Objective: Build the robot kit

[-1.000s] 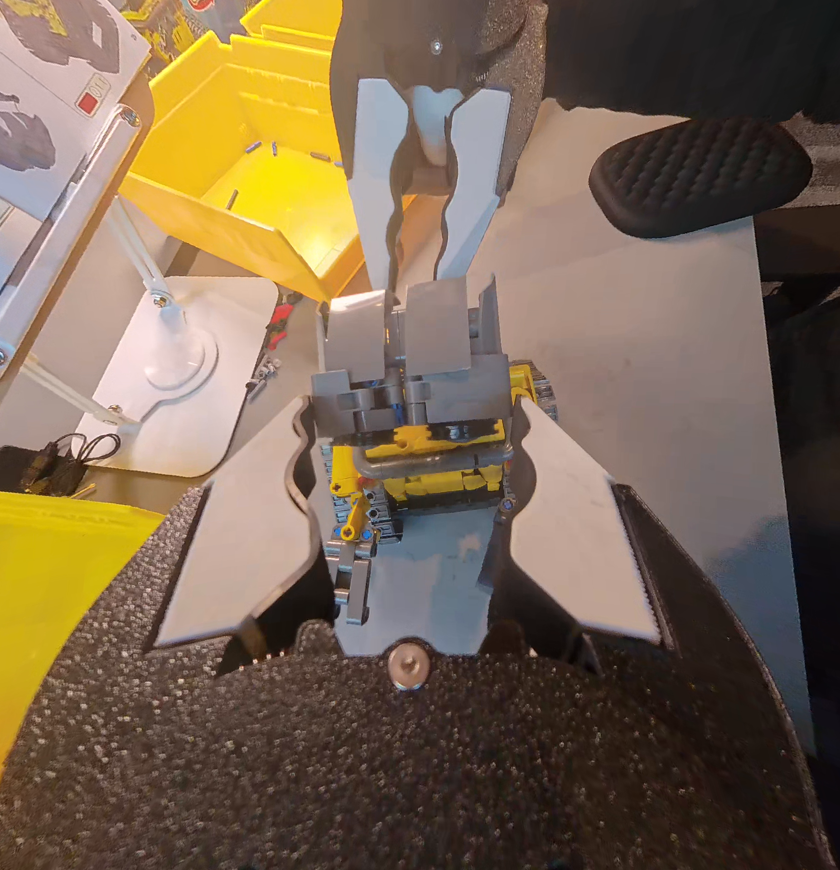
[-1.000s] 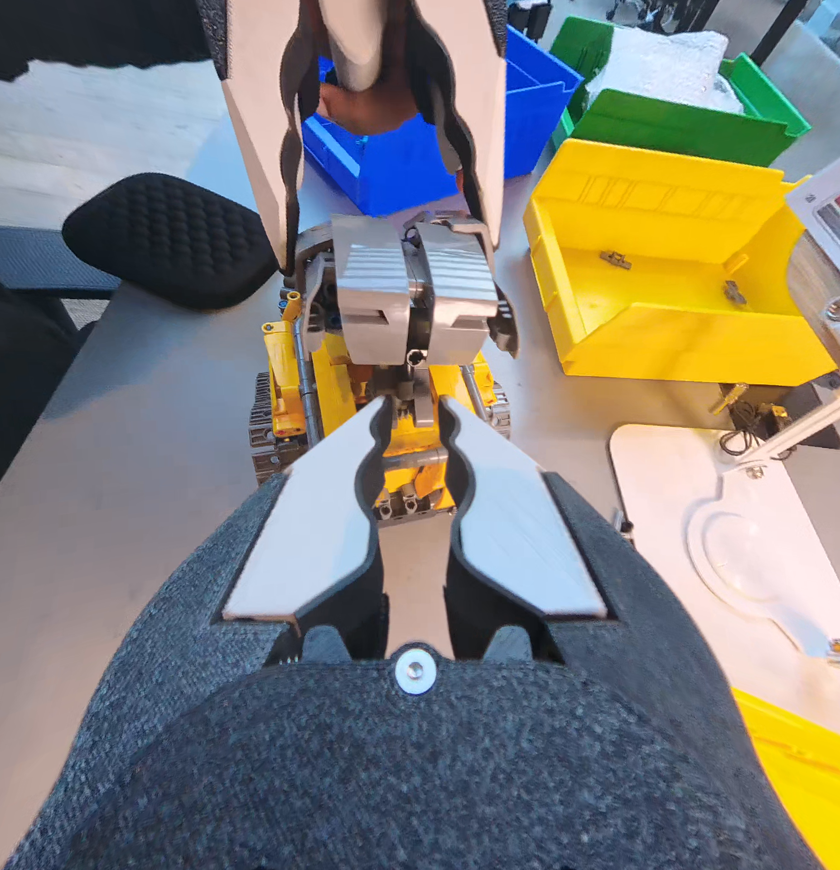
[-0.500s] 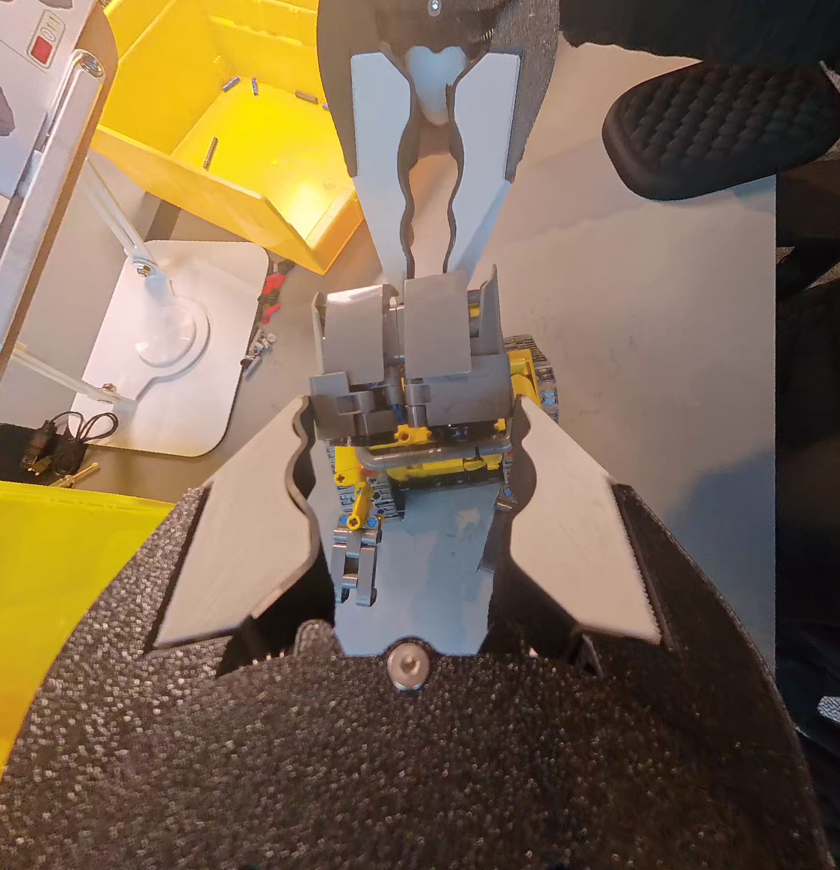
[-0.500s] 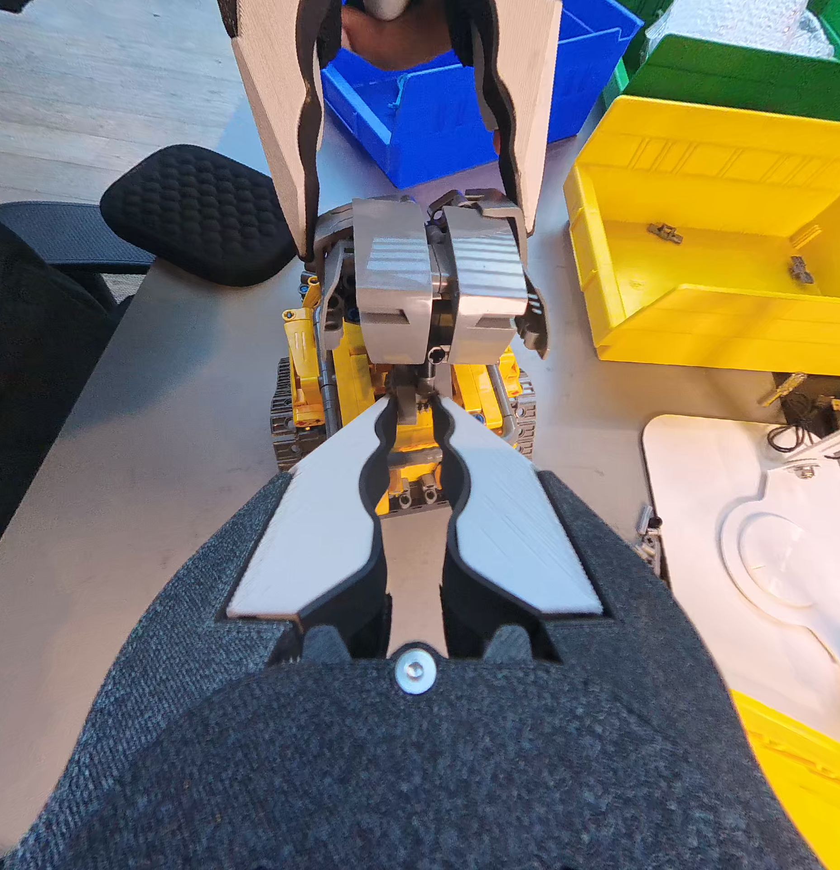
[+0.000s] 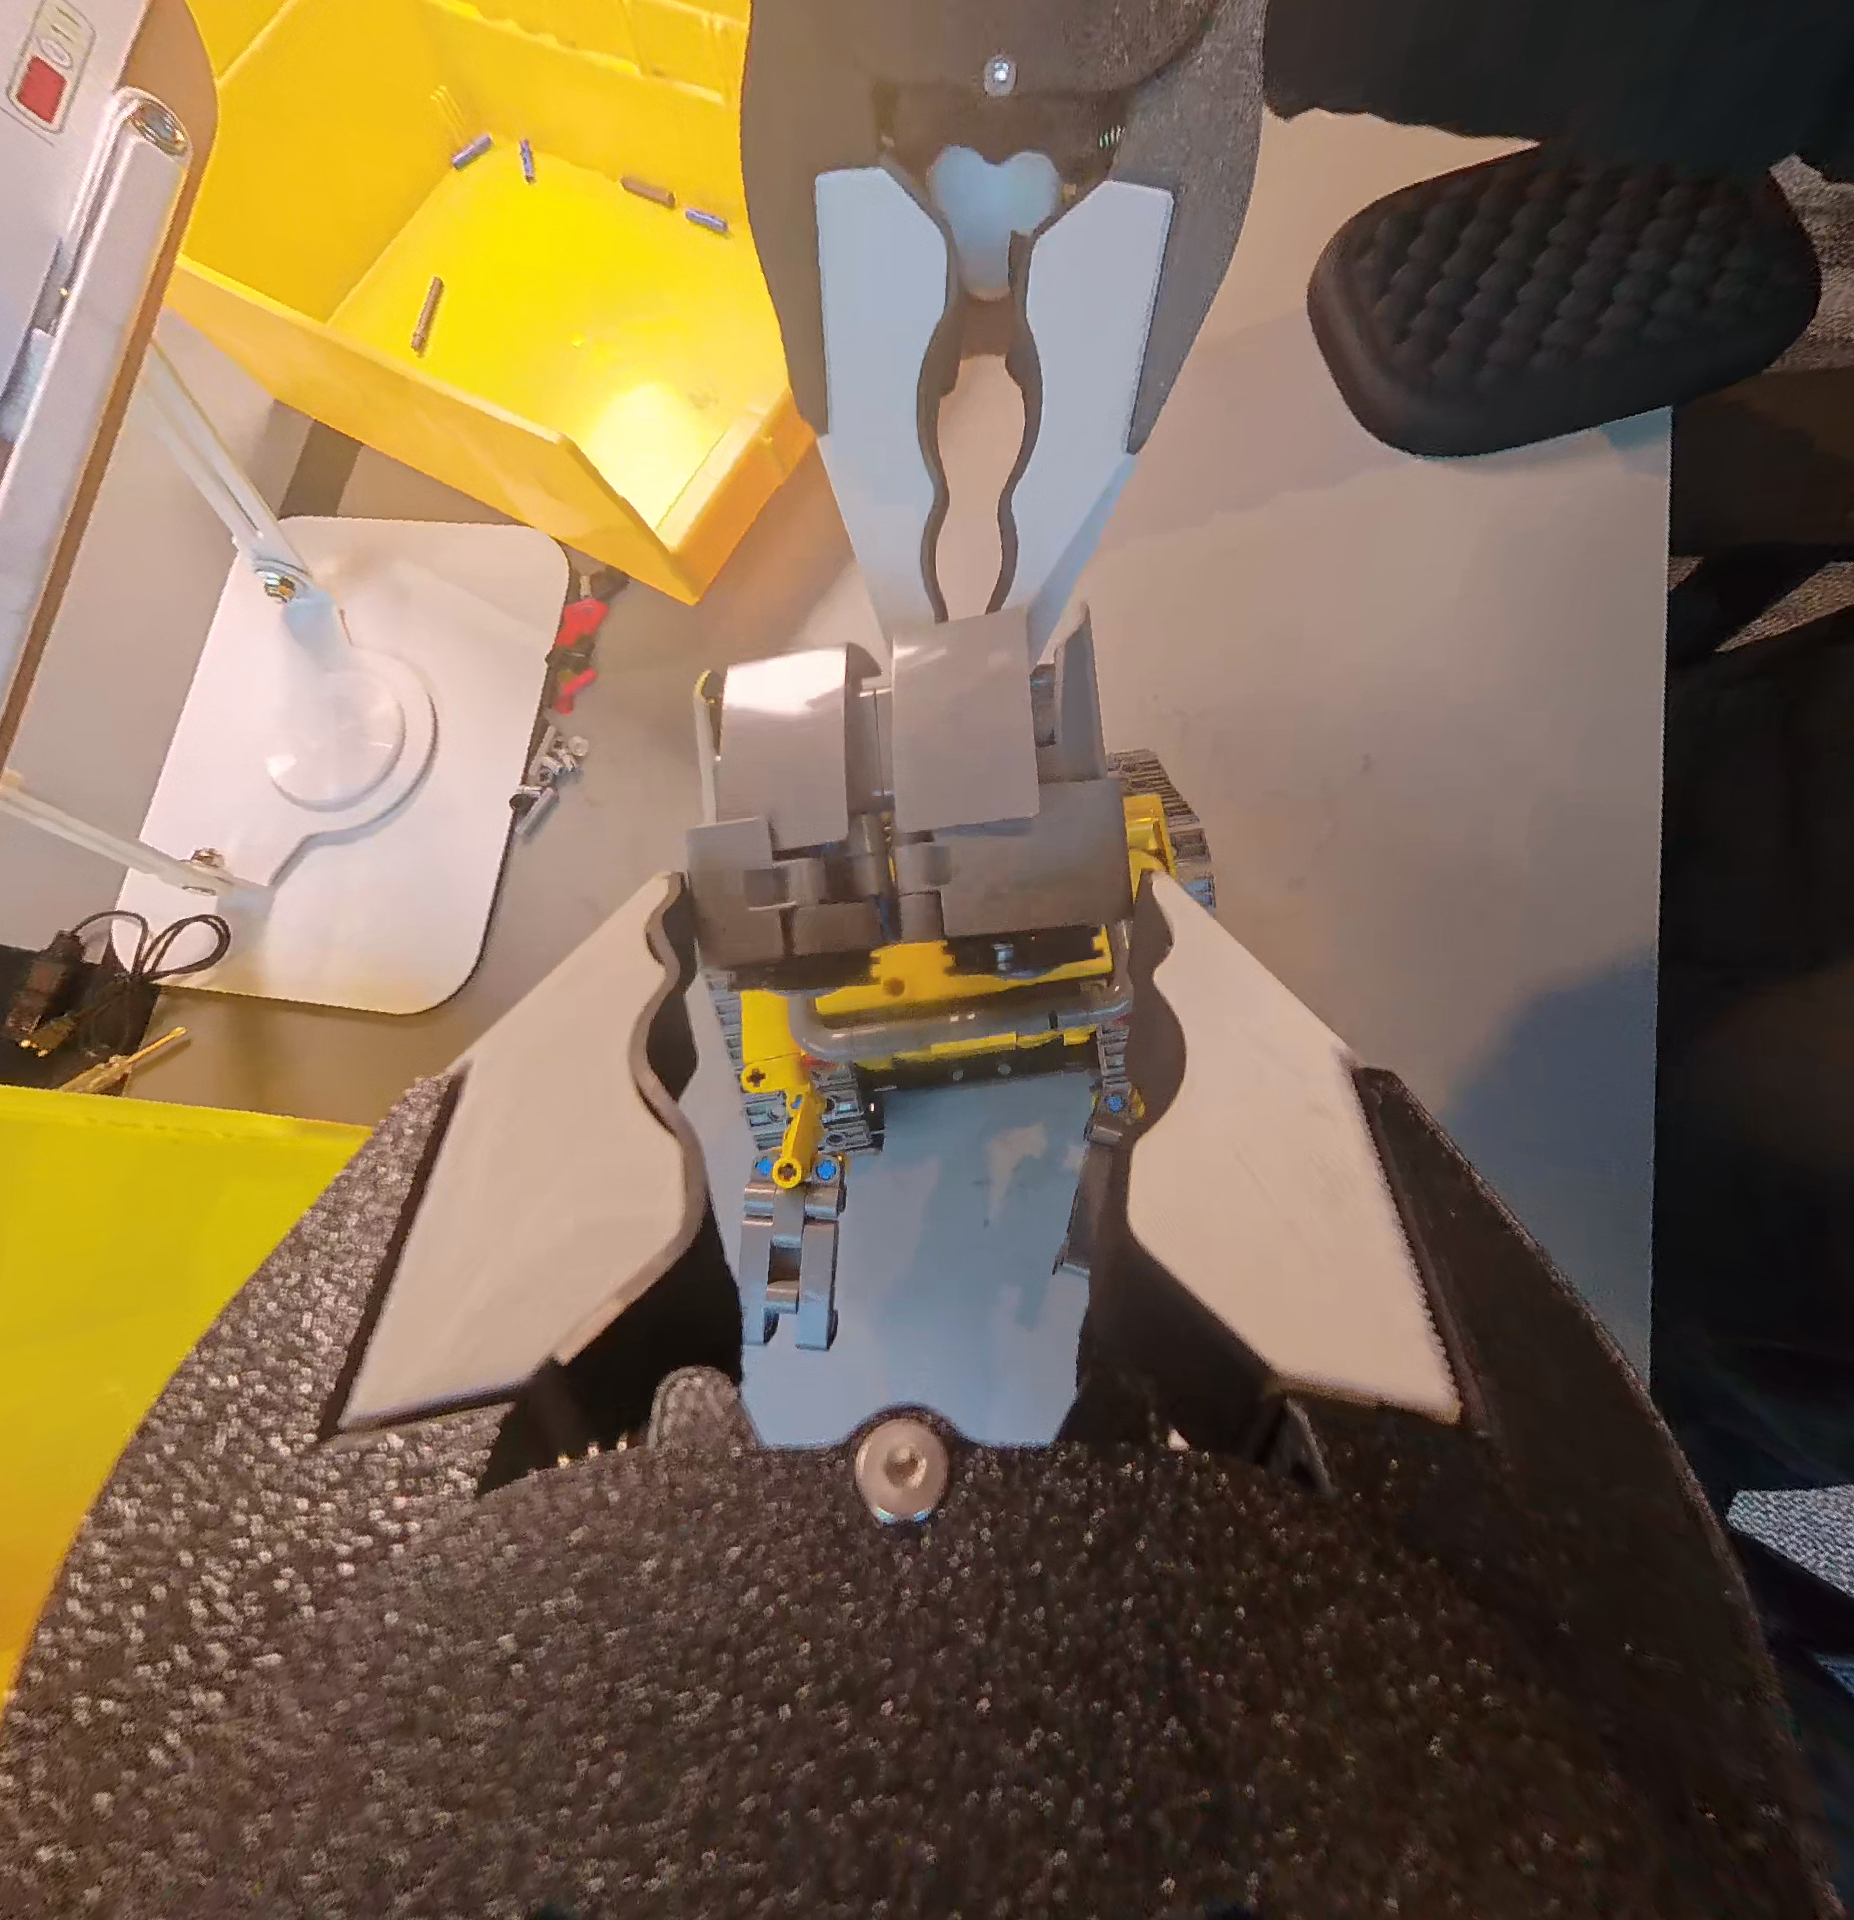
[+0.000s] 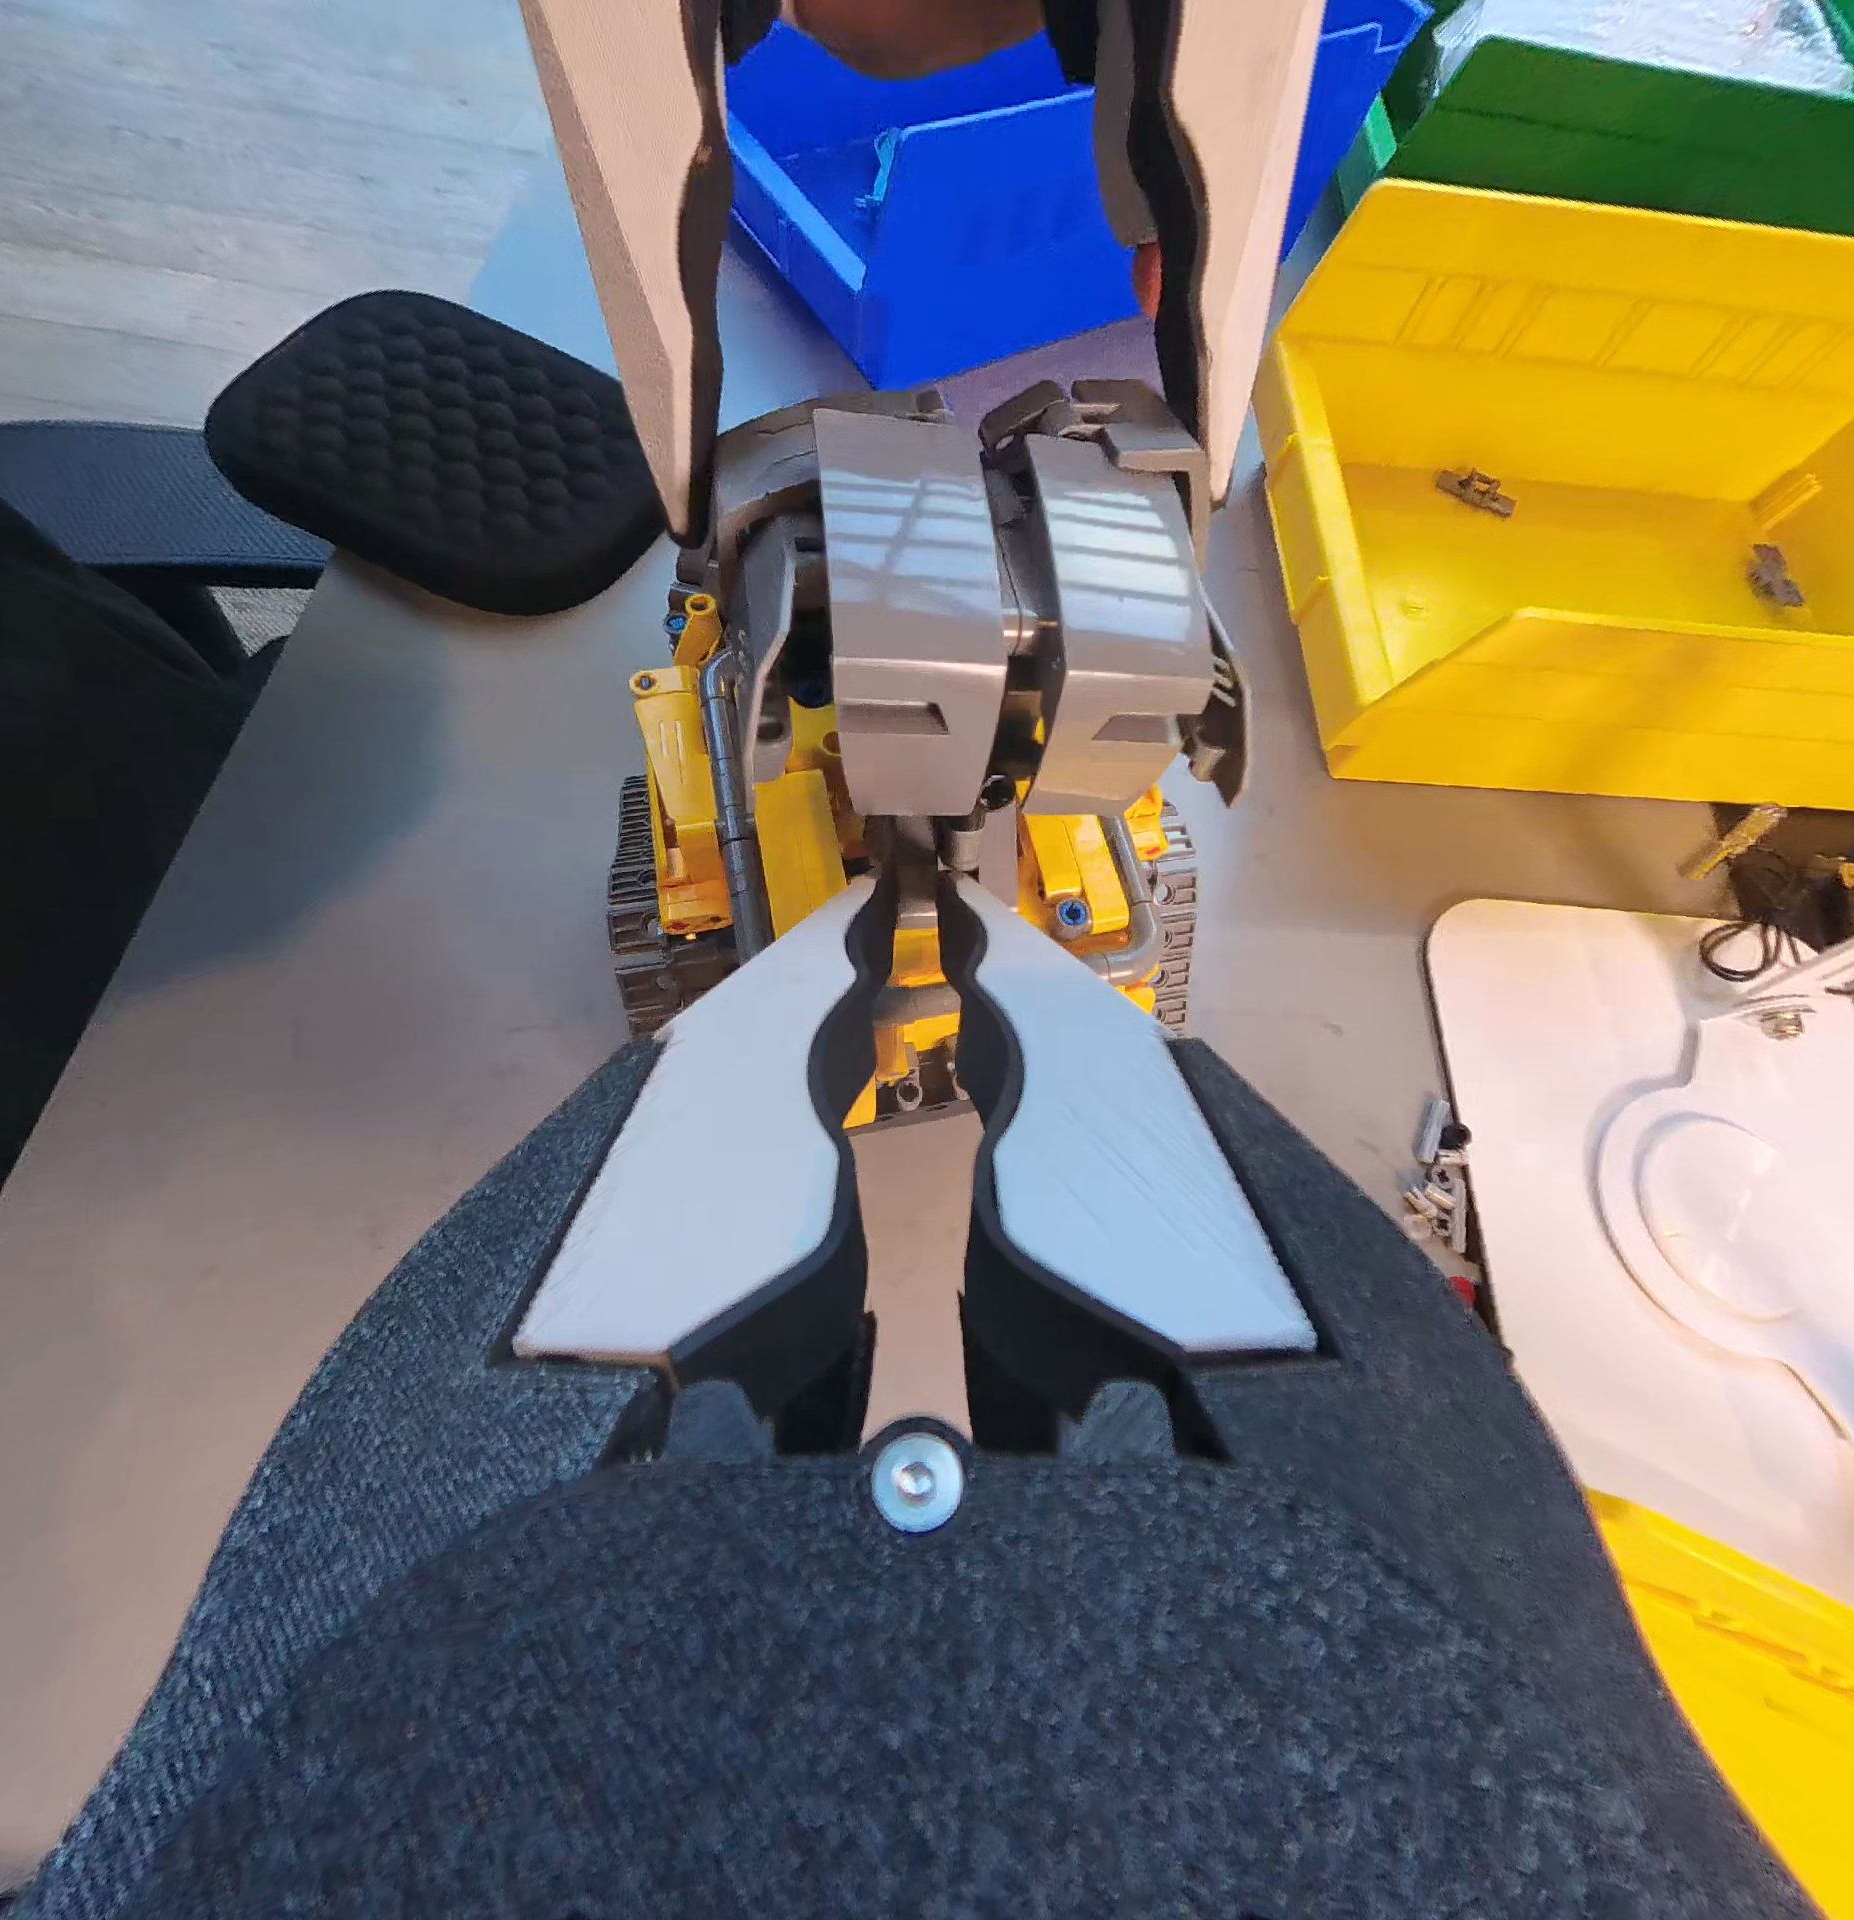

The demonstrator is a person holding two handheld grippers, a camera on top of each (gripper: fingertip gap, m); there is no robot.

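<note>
A yellow and grey brick-built tracked robot model (image 5: 902, 997) stands on the grey table (image 5: 1370, 831); it also shows in the right wrist view (image 6: 788, 831). My left gripper (image 5: 907, 925) straddles its grey head (image 5: 871, 748) with jaws wide, a fingertip against each side. The same gripper reaches in from the top of the right wrist view (image 6: 949, 509). My right gripper (image 6: 915, 883) faces it from the opposite side, jaws nearly together and pinching the thin grey neck under the head (image 6: 1006, 603). In the left wrist view its tips (image 5: 964, 613) are hidden behind the head.
An open yellow bin (image 6: 1577, 520) holds a few small parts; blue (image 6: 954, 229) and green (image 6: 1629, 125) bins stand behind. A white stand base (image 5: 331, 769), loose small parts (image 5: 554, 769), a black chair armrest (image 5: 1567, 301) and another yellow bin (image 5: 123, 1299) surround the model. There is about 6 centimeters between the tips of the two grippers.
My right gripper's jaws have narrowed onto the model's neck. Both views have drawn slightly closer to the model. The left gripper's opening is unchanged.
</note>
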